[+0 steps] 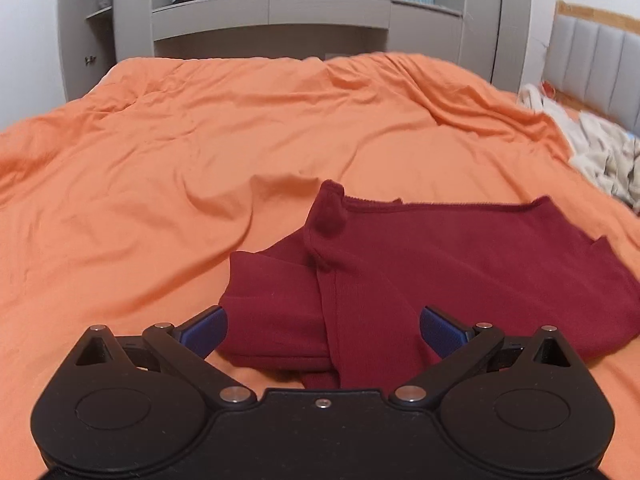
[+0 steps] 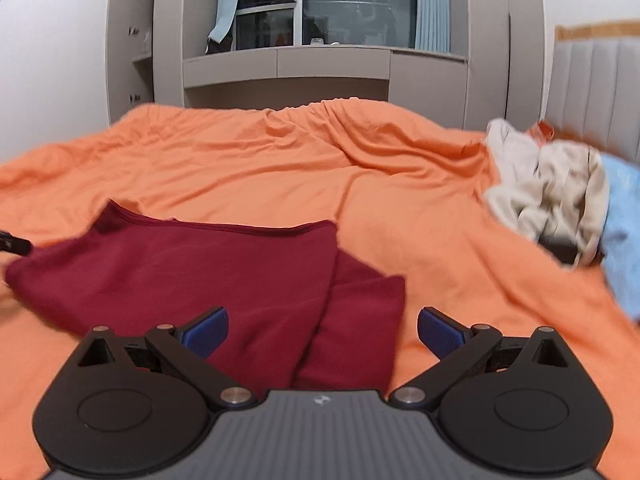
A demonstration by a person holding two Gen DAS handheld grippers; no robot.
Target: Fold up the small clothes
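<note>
A dark red garment (image 1: 460, 264) lies partly folded on the orange bedspread (image 1: 200, 152), one sleeve doubled over at its left side. My left gripper (image 1: 323, 330) hovers over the garment's near left part, open, its blue pads clear of the cloth. In the right wrist view the same red garment (image 2: 208, 276) spreads to the left, a folded sleeve lying at its right side. My right gripper (image 2: 323, 330) stands open above that near right edge, holding nothing. A dark tip of the other gripper (image 2: 14, 245) shows at the far left.
A heap of pale and blue clothes (image 2: 560, 204) sits on the bed at the right, near a grey padded headboard (image 1: 600, 64). Grey cabinets and a window (image 2: 320, 40) stand beyond the bed's far edge. Wrinkled orange bedspread (image 2: 280, 160) stretches ahead.
</note>
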